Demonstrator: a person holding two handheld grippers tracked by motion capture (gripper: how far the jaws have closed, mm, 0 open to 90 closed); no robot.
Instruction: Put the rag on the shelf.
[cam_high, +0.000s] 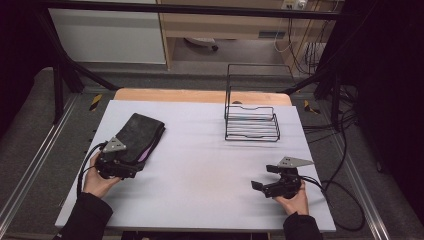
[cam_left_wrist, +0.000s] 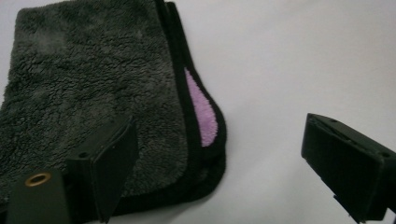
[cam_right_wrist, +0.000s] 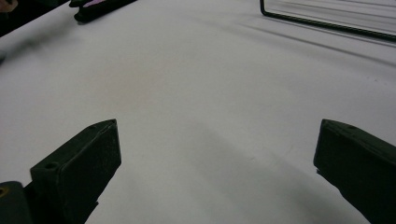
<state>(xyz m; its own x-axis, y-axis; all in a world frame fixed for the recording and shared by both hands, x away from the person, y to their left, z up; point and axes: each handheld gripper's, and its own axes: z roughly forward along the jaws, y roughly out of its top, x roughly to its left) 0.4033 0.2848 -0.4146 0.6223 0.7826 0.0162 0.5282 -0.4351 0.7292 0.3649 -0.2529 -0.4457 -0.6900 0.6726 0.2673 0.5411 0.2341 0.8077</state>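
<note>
Towel (cam_high: 137, 135), dark grey and folded, lies at the left of the high view on the white counter (cam_high: 200, 165), with a lilac inner layer peeking out along its bound edge. It looks soft, light and floppy: plush pile, thick from the folds, likely to sag and unfold if lifted by one layer. The best hold, I judge, is across the whole stack at the near corner, pinching all layers over the black hem, where the cloth is firmest.

Left hand-held gripper (cam_high: 117, 162) sits at the towel's near end, jaws spread wide; in its own view one jaw rests over the pile and the other stands off over bare counter. Right hand-held gripper (cam_high: 275, 184), lower right of the high view, is also spread and holds nothing.

The counter is smooth, matte and flat, so the cloth should slide easily. A black wire rack (cam_high: 251, 120) stands toward the upper right. Beyond are dark frame bars, cables and pale cabinets.
</note>
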